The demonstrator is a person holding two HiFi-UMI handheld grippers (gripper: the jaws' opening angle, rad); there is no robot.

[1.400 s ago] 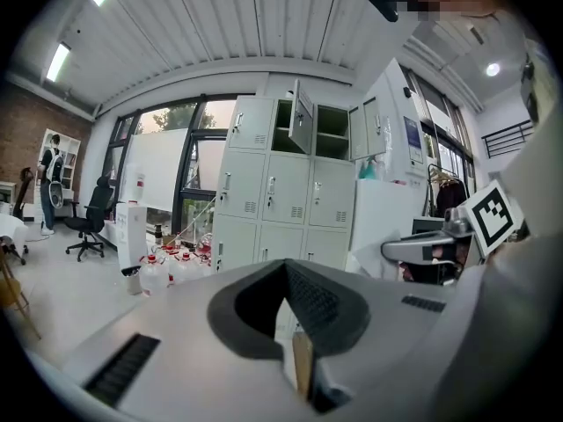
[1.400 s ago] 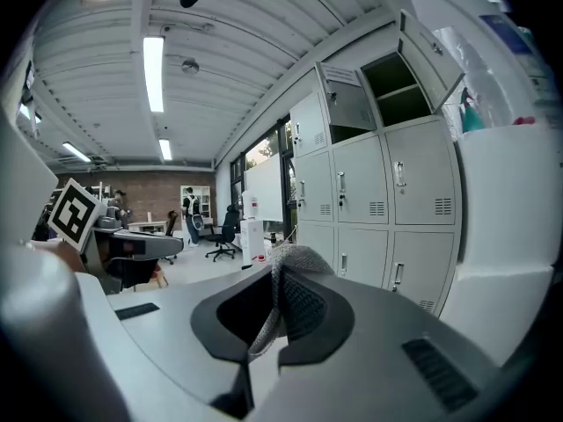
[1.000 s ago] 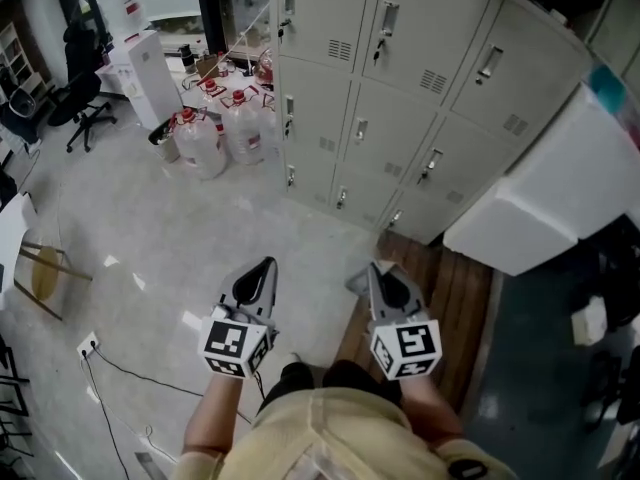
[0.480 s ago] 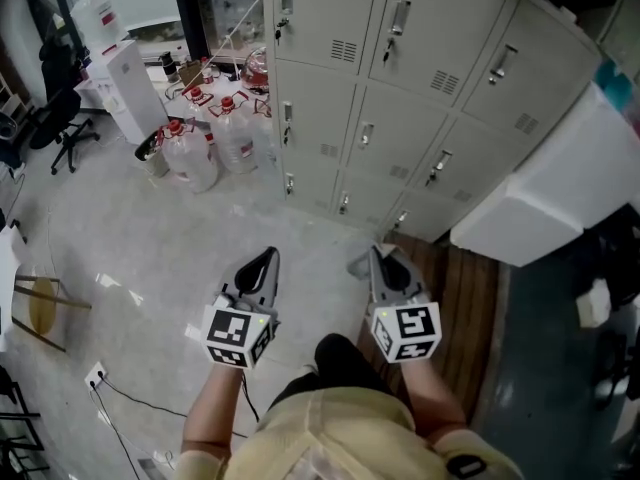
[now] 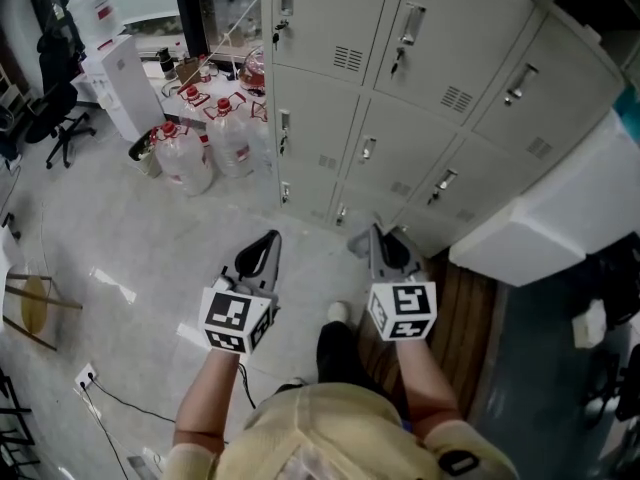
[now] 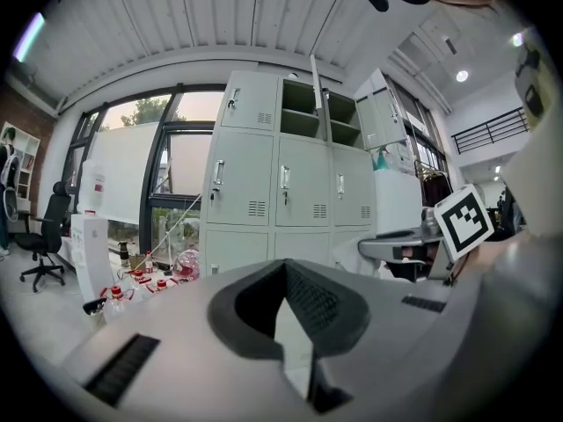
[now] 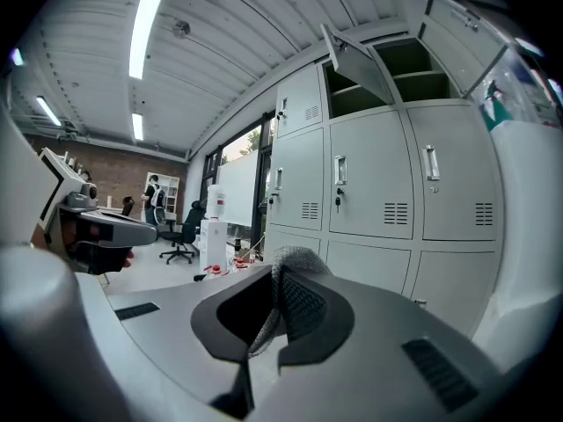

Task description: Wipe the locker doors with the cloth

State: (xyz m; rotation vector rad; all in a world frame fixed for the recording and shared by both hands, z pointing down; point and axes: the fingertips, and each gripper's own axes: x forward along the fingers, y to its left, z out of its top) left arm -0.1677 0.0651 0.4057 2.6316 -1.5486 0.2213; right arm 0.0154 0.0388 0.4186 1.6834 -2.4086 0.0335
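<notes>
Grey metal lockers (image 5: 420, 88) fill the top of the head view, their lower doors closed. In both gripper views they stand ahead, lockers (image 6: 281, 192) and lockers (image 7: 378, 200), with upper doors (image 7: 352, 60) swung open. My right gripper (image 5: 377, 234) is shut on a grey knitted cloth (image 5: 358, 243), which bulges out between its jaws as cloth (image 7: 295, 258). My left gripper (image 5: 266, 240) is held level beside it, shut and holding nothing; its tips meet in the left gripper view (image 6: 284, 267). Both point at the bottom row of lockers from a short distance.
Large water jugs (image 5: 200, 148) and a white water dispenser (image 5: 120, 78) stand left of the lockers. An office chair (image 5: 55, 118) is at far left. A white cabinet (image 5: 560, 218) juts out at right above a wooden platform (image 5: 460, 308). A cable (image 5: 120, 393) crosses the floor.
The view has moved closer to the lockers, which now look larger. Both grippers have shifted slightly forward together, and their jaws stay as they were.
</notes>
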